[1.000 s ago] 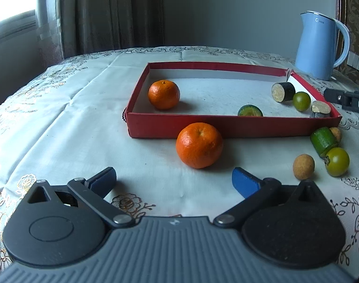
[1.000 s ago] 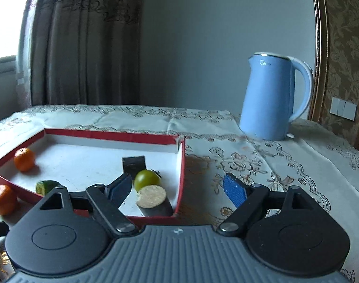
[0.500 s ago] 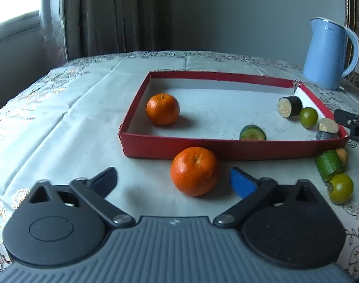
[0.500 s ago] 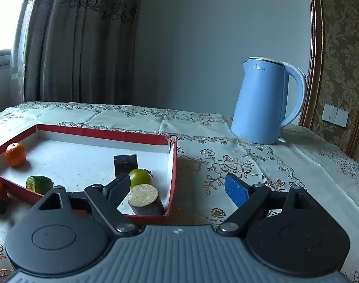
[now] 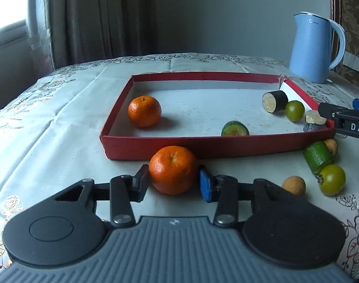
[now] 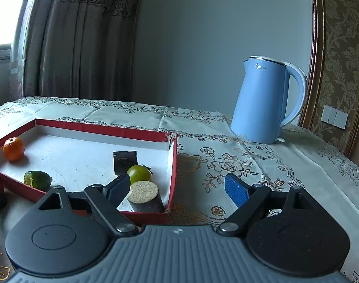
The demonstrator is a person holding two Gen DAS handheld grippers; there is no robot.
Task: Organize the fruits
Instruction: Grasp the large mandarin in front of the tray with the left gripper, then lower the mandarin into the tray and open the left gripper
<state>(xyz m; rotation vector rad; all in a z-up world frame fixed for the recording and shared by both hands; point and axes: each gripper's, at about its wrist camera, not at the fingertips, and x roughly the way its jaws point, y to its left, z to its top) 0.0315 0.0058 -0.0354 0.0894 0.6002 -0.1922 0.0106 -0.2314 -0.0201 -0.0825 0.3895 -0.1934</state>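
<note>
We find the left gripper [image 5: 174,181] fingers pinching the orange [image 5: 173,169] on the table, just outside the red tray's [image 5: 217,144] near wall; the right gripper [image 6: 177,187] fingers are spread, holding nothing. Risk: the round fruit may slip and roll, or clip the wall on lifting

Light blue electric kettle [image 6: 266,100] stands upright at back right of the table, well apart from other items; floral embroidered white tablecloth [image 5: 49,127] covers the table; brown curtains [image 6: 78,40] hang by the window; white wall switches [image 6: 333,117] on patterned wallpaper, right
</note>
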